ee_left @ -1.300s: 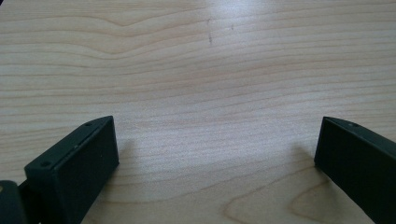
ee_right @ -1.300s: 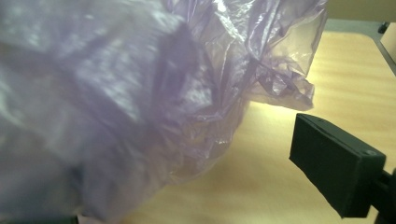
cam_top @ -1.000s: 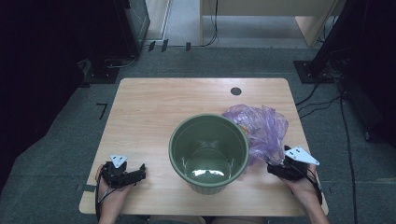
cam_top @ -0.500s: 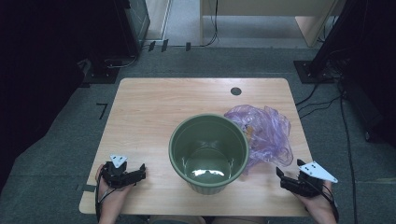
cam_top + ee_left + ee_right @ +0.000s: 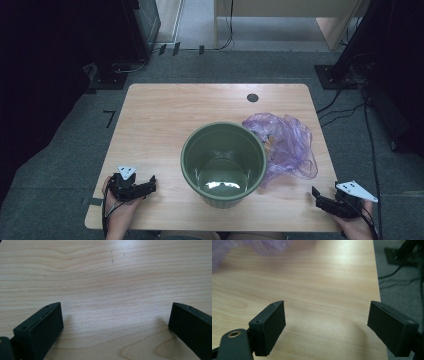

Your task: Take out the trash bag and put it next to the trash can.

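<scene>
A green plastic pot (image 5: 223, 163) stands upright in the middle of the wooden table (image 5: 165, 120), with nothing inside it. A crumpled purple plastic bag (image 5: 290, 145) lies against the pot's right side; its edge (image 5: 249, 246) shows blurred at the top of the right gripper view. My left gripper (image 5: 150, 186) rests at the table's front left, open, with bare wood between its jaws (image 5: 115, 320). My right gripper (image 5: 316, 196) sits at the front right corner, below the bag, open and holding nothing (image 5: 327, 322).
A small dark round hole (image 5: 252, 97) marks the table's far side. Grey carpet (image 5: 360, 165) surrounds the table, with cables (image 5: 345, 107) on the right. Dark equipment stands (image 5: 120, 60) and a wooden frame (image 5: 340, 30) are at the back.
My right gripper has drawn back from the bag's lower edge toward the table's front right corner. The left gripper, pot and bag have stayed put.
</scene>
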Available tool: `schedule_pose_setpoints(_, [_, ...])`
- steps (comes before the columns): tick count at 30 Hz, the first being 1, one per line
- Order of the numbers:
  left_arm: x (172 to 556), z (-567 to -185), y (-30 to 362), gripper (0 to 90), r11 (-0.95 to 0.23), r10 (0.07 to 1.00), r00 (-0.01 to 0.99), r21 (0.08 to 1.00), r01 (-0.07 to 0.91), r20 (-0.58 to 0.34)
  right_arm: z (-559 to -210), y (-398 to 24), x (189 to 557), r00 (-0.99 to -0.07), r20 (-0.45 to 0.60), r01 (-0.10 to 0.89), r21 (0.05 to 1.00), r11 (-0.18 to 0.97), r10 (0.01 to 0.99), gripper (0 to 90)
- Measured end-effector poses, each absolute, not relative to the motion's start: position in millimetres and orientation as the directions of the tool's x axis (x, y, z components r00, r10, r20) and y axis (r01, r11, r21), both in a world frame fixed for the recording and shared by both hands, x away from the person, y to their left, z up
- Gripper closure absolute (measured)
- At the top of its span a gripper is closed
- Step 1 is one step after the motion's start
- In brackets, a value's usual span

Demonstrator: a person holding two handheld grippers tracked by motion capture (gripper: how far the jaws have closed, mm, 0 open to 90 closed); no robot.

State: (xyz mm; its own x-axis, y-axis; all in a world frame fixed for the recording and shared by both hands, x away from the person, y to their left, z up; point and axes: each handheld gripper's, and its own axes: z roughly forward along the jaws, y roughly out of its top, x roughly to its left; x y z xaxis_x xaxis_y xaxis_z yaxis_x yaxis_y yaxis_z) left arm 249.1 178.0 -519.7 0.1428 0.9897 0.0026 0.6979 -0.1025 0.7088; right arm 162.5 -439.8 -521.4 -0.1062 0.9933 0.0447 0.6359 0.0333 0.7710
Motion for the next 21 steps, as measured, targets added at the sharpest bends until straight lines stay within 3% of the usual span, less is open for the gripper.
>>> schedule_pose_setpoints(21, [249.6, -519.7, 177.6, 0.0, -0.102, 0.990, 0.142, 0.710, 0.697, 0.002, -528.6, -444.7, 160.1, -0.100, 0.027, 0.649, 0.760, 0.045, 0.995, 14.2])
